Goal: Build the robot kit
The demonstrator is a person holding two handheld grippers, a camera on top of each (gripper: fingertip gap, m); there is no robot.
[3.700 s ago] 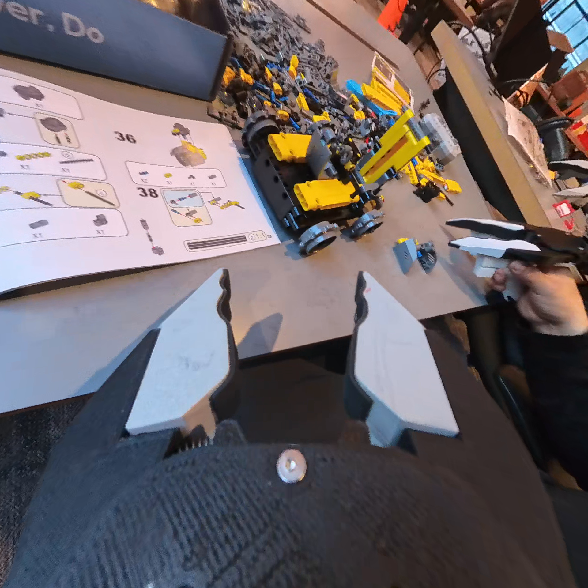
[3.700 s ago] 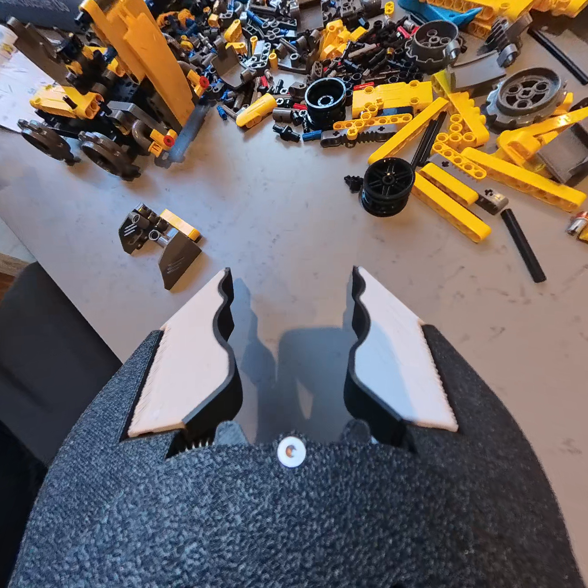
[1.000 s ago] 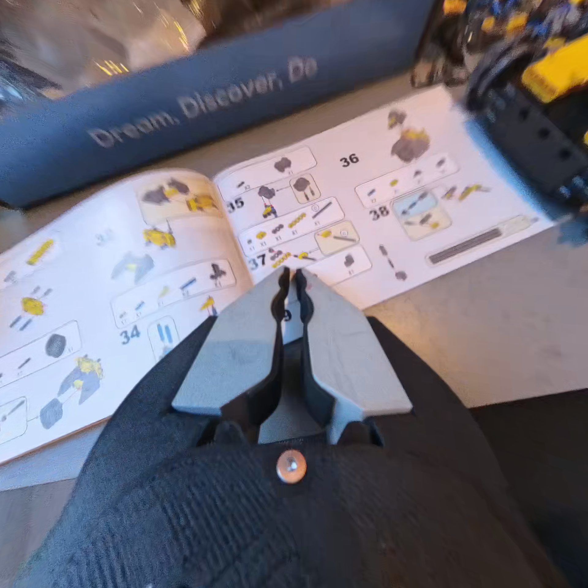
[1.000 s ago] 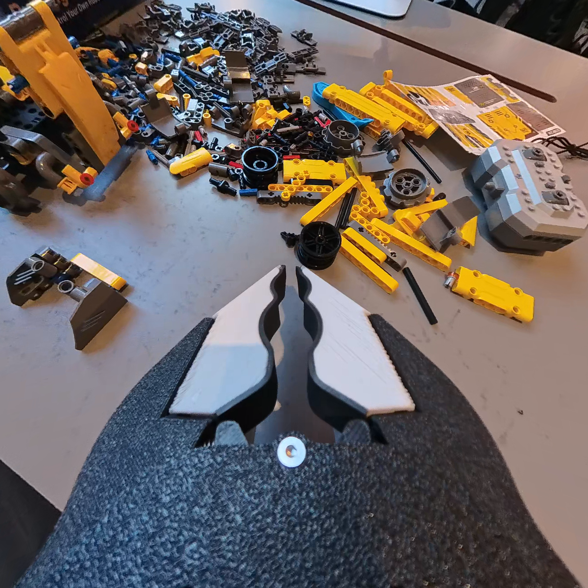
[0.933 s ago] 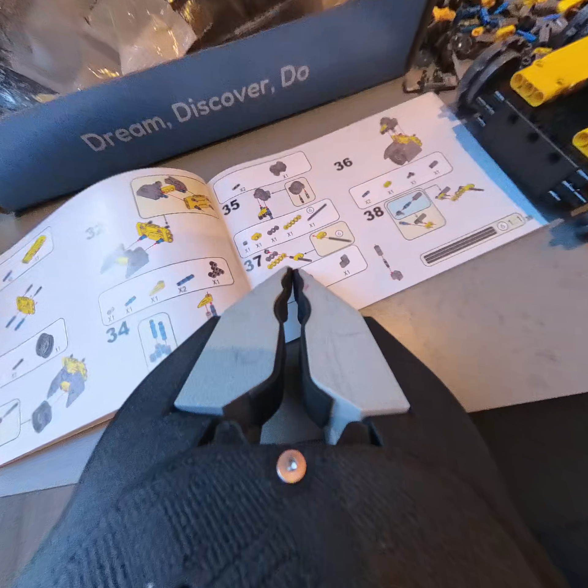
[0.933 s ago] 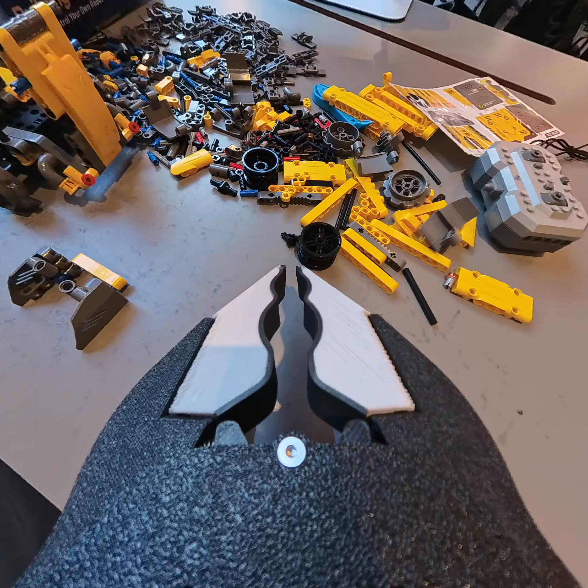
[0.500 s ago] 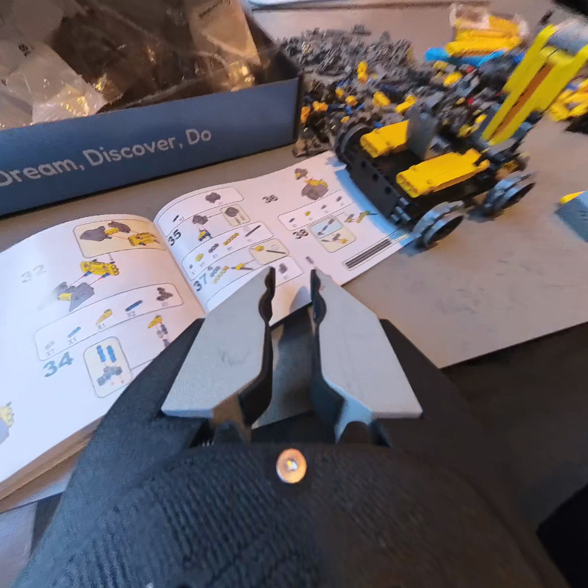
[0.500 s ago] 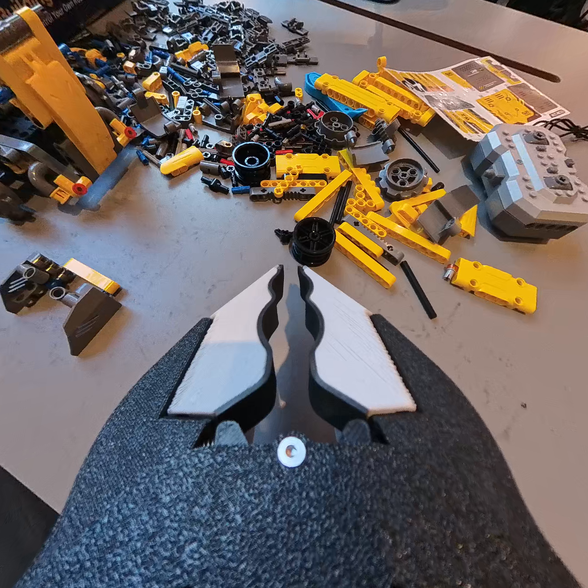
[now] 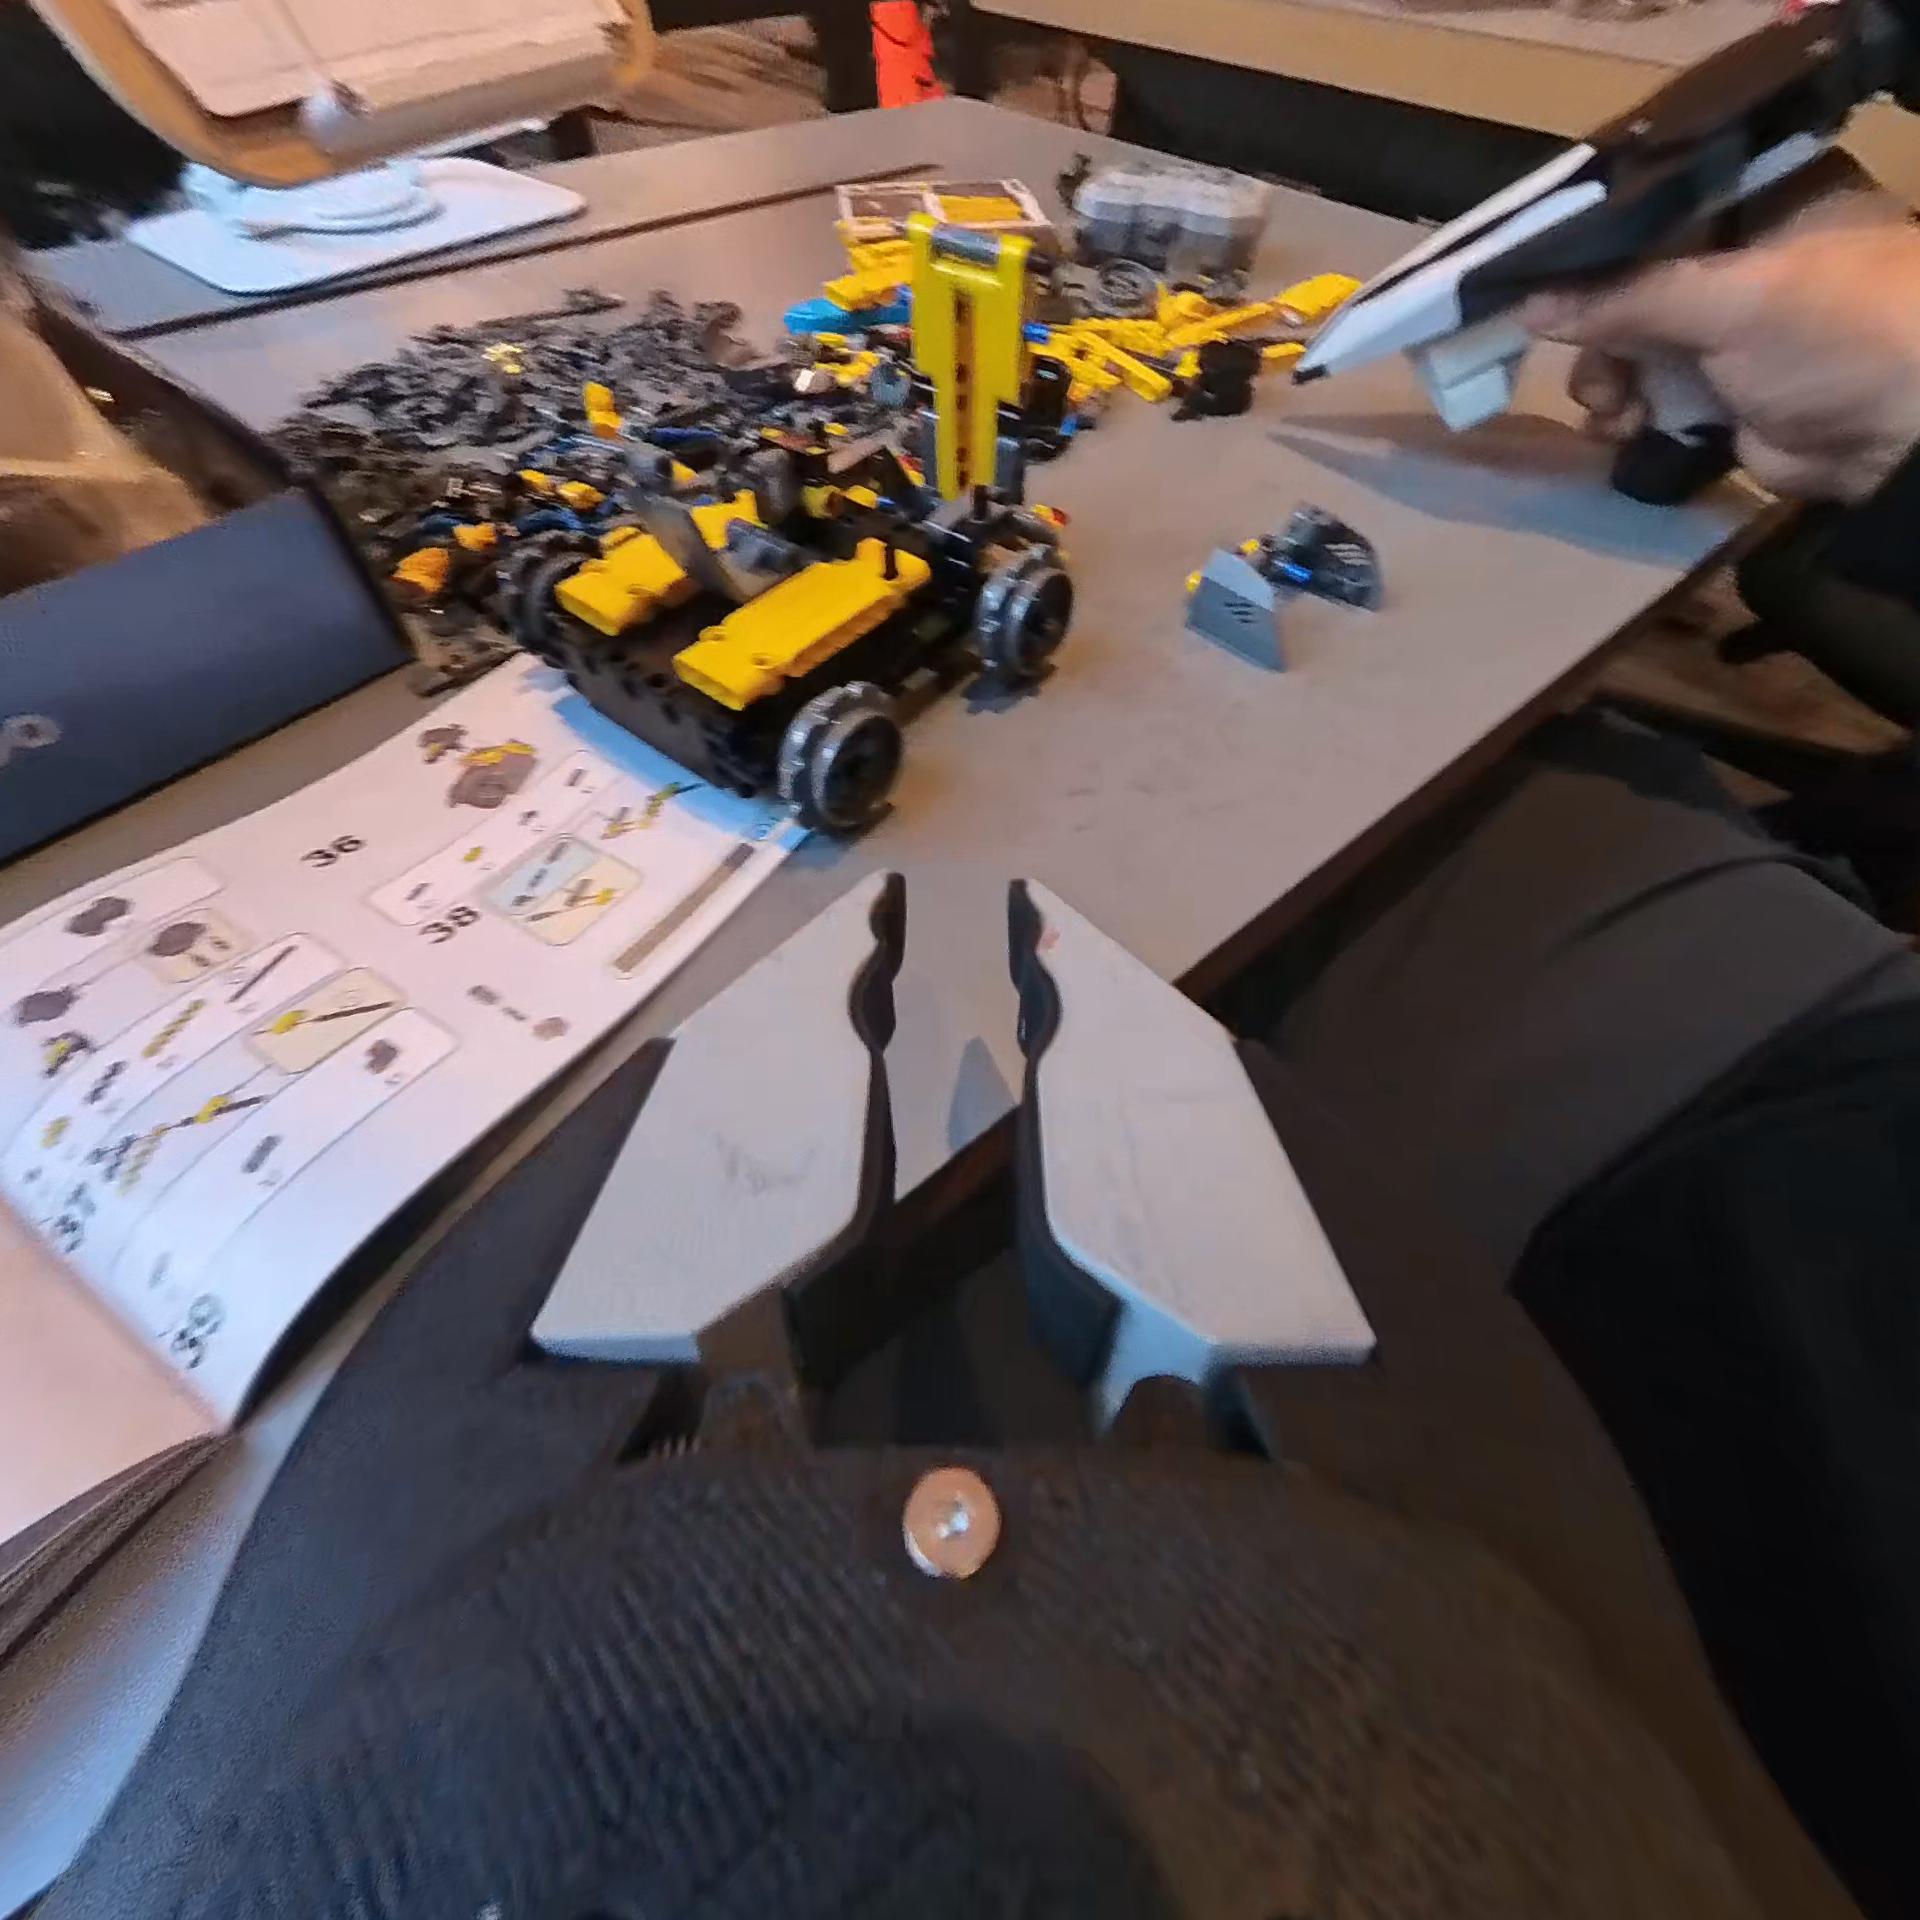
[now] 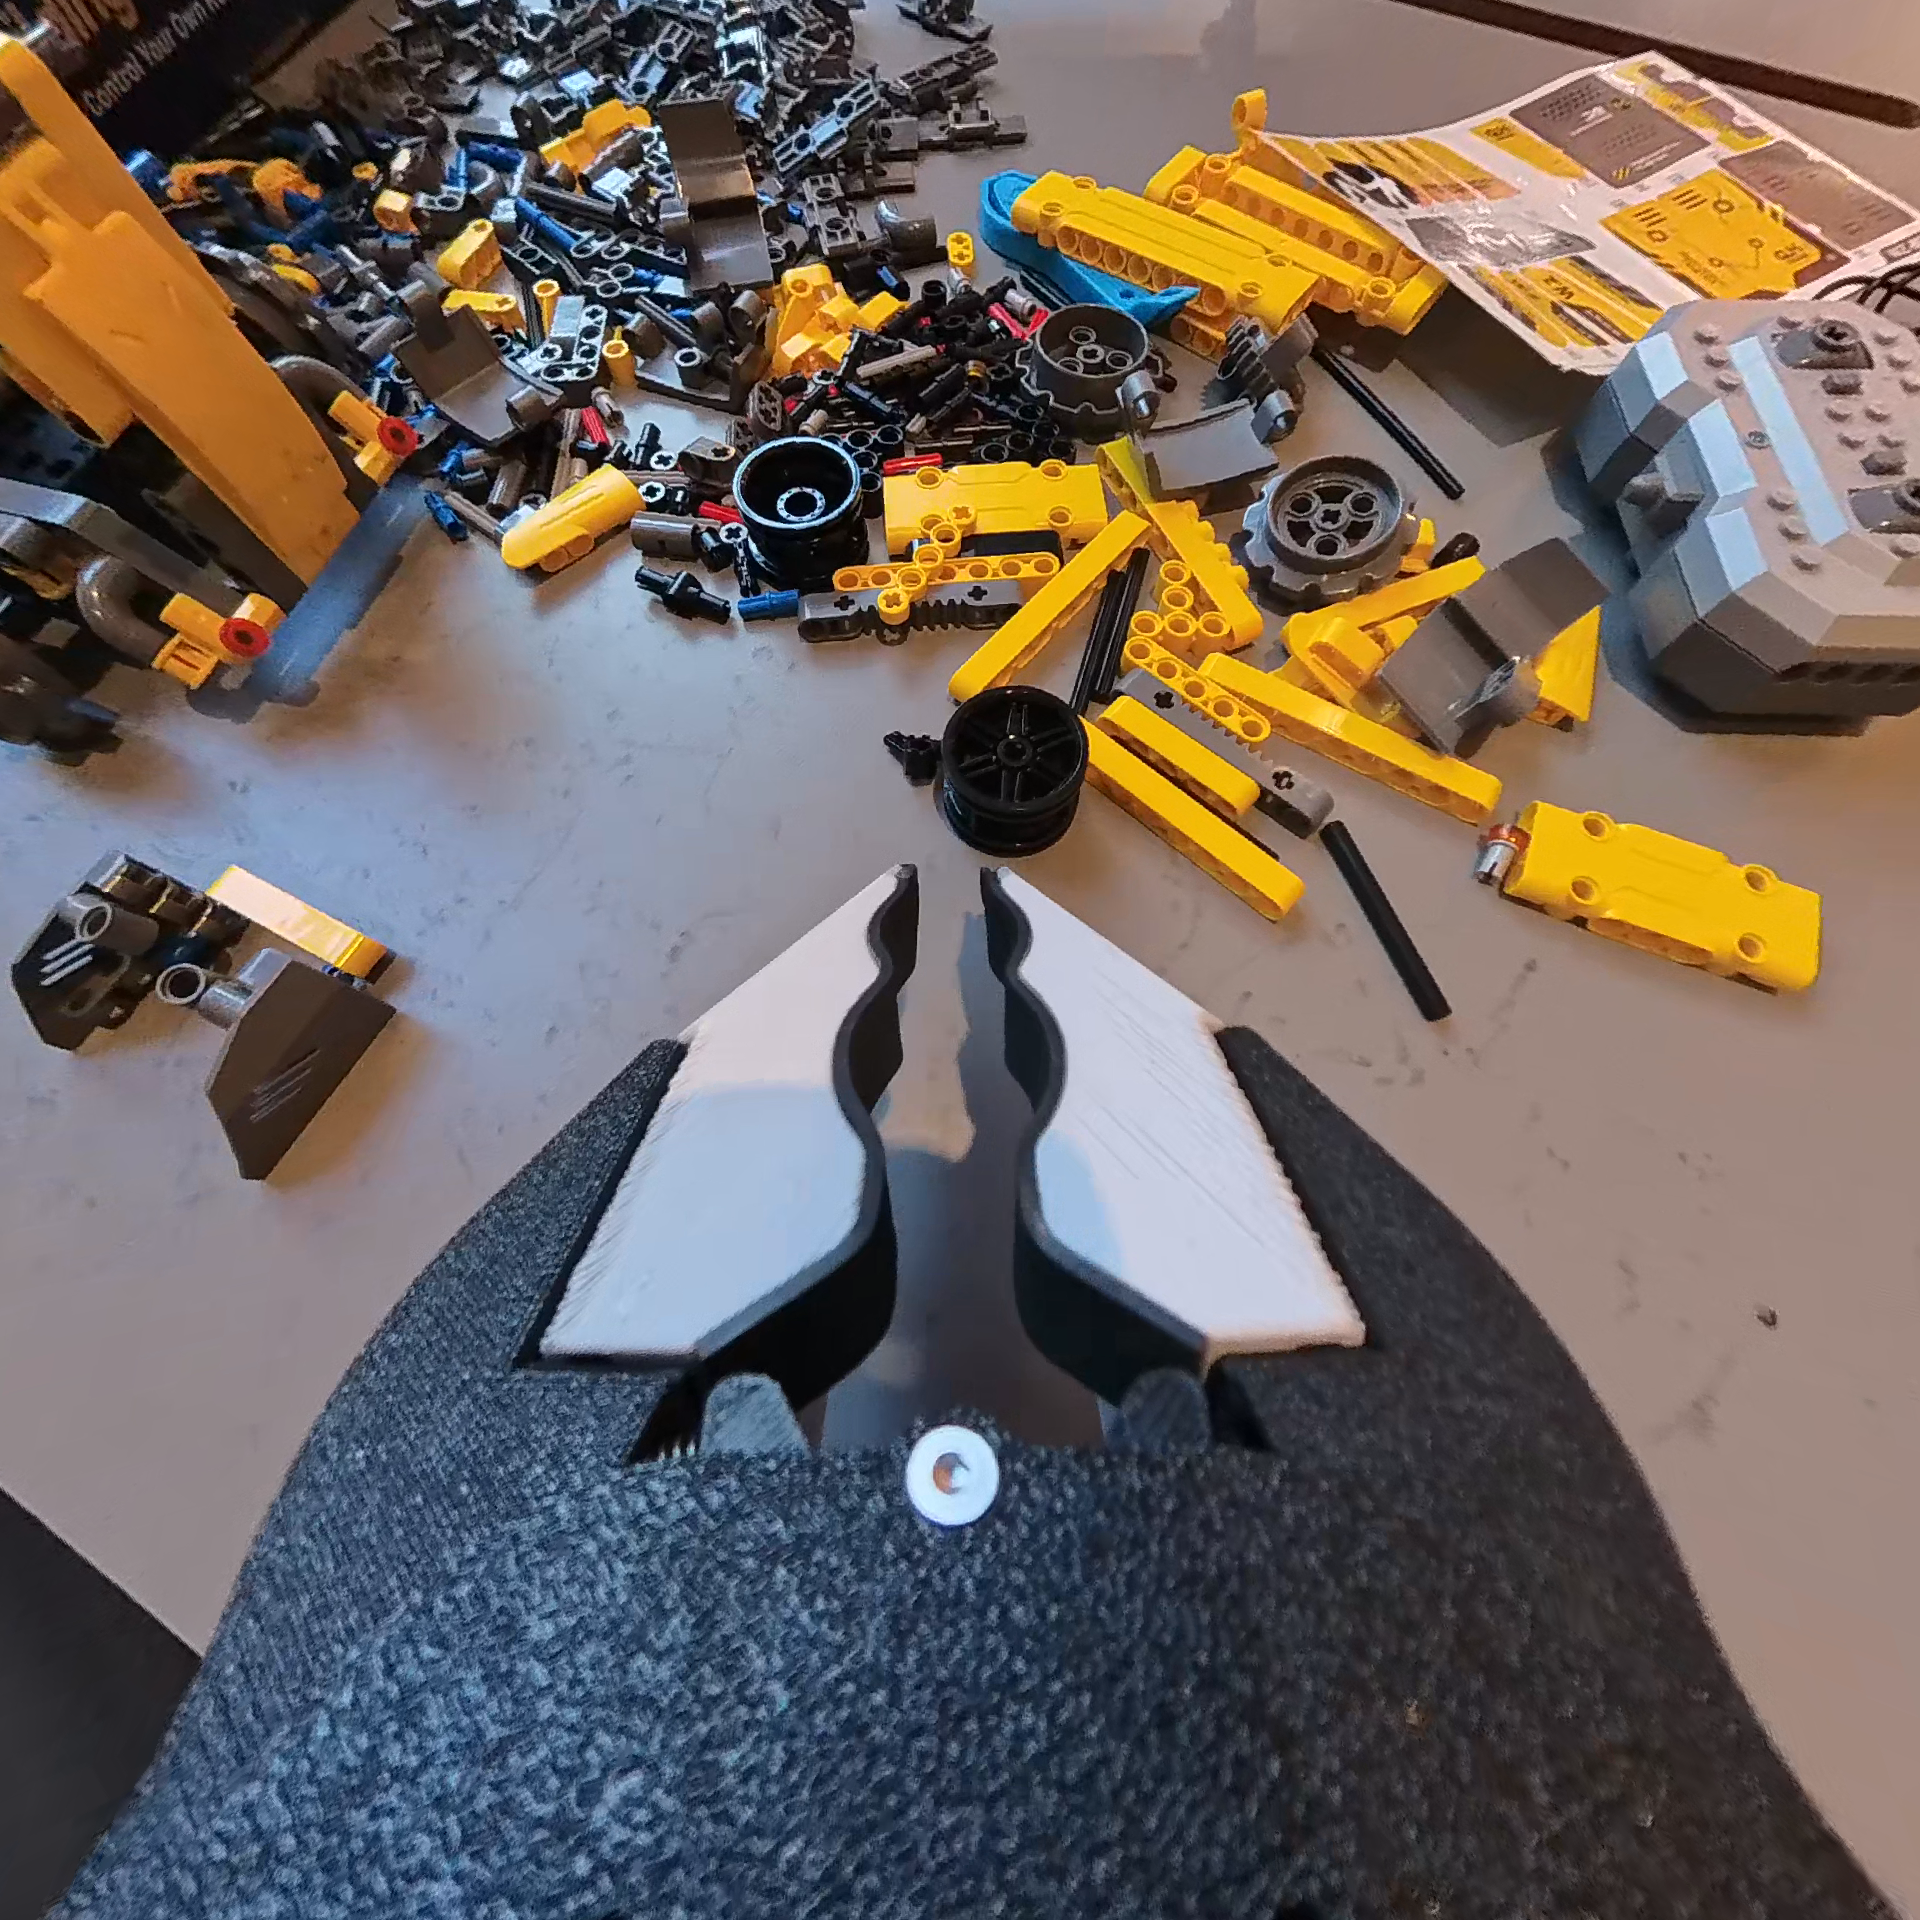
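Over the table edge, L gripper hangs empty, jaws narrowly apart, near the open instruction booklet & yellow-black vehicle. R view: my R gripper w/ jaws nearly closed, empty, just short of 1 black wheel.

One open instruction booklet, one part-built yellow vehicle, two black wheels, one grey hub

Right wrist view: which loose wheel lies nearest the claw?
The black spoked wheel, just beyond the right claw; the glossy black rim and grey hubs lie farther back in the pile.
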